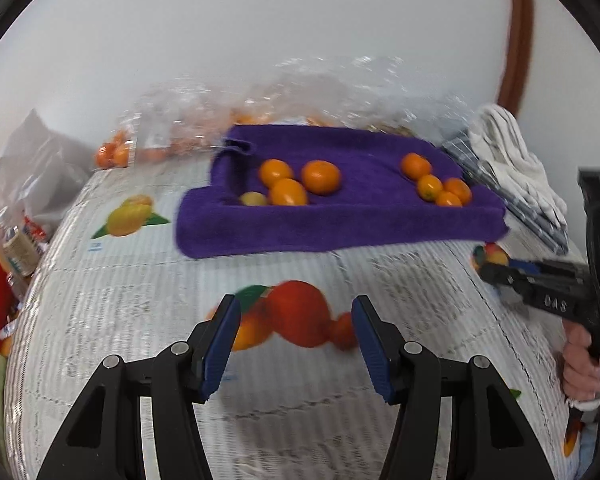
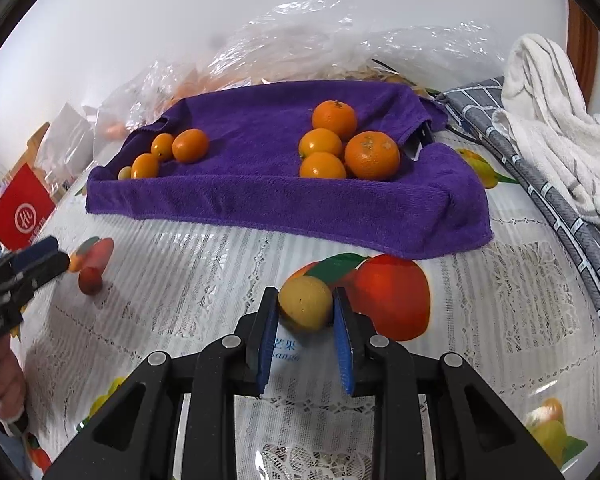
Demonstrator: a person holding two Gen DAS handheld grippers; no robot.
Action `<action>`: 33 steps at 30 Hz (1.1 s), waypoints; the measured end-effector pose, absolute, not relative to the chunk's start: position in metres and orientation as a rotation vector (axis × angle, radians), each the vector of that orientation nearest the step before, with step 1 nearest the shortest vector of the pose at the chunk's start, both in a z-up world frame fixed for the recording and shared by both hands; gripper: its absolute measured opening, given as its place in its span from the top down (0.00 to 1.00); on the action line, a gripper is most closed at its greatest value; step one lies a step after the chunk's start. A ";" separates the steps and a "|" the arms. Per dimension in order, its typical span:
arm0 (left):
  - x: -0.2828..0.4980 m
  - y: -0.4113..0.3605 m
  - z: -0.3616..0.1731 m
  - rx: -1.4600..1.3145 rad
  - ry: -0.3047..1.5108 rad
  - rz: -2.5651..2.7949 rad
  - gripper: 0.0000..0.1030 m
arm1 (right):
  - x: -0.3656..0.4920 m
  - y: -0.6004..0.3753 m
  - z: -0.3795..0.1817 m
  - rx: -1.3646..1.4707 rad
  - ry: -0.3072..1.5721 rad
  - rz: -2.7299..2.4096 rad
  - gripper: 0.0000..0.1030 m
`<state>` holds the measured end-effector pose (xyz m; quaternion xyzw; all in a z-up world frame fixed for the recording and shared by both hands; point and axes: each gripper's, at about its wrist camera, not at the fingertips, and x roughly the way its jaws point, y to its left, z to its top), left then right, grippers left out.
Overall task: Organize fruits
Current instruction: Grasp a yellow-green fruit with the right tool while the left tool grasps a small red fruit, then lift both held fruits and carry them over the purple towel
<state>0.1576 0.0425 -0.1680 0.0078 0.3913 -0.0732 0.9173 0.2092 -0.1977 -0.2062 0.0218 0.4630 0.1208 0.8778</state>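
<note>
A small yellowish fruit (image 2: 306, 303) sits low in the middle of the right wrist view, pinched between the blue pads of the right tool (image 2: 306, 308), which is clenched on it just above the surface (image 2: 180, 320), a tablecloth printed with fruit pictures and lace patterns. Beyond it, across the centre of that frame, lies a purple towel (image 2: 260, 196) draped over something tray-shaped, with raised edges. On its right side rests a cluster of larger oranges (image 2: 372, 156), touching one another; on its left side lies a group of smaller oval orange fruits (image 2: 190, 145) with one pale yellow one (image 2: 125, 173) at the near end. The left tool (image 1: 296, 344) fills the bottom of the left wrist view, its jaws released and standing apart with nothing between them, over the printed cloth. At the right edge of that view a hand (image 1: 580, 364) grips the other tool's handle. Behind the towel, in the upper part of both frames, are crumpled clear plastic bags (image 2: 340, 40), and in the upper right a grey checked cloth (image 2: 540, 184) under a white towel (image 2: 552, 128).
</note>
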 end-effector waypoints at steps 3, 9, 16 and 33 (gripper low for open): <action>0.161 0.029 -0.172 0.047 0.827 -0.168 0.46 | 0.211 -0.196 -0.206 0.029 0.975 0.249 0.74; 0.166 0.017 -0.180 0.080 0.881 -0.188 0.46 | 0.210 -0.193 -0.206 0.011 0.974 0.242 0.74; 0.169 0.024 -0.184 0.047 0.907 -0.174 0.67 | 0.210 -0.194 -0.207 0.016 0.971 0.241 0.74; 0.166 0.023 -0.180 0.040 0.889 -0.200 0.80 | 0.210 -0.198 -0.204 0.047 0.958 0.235 0.74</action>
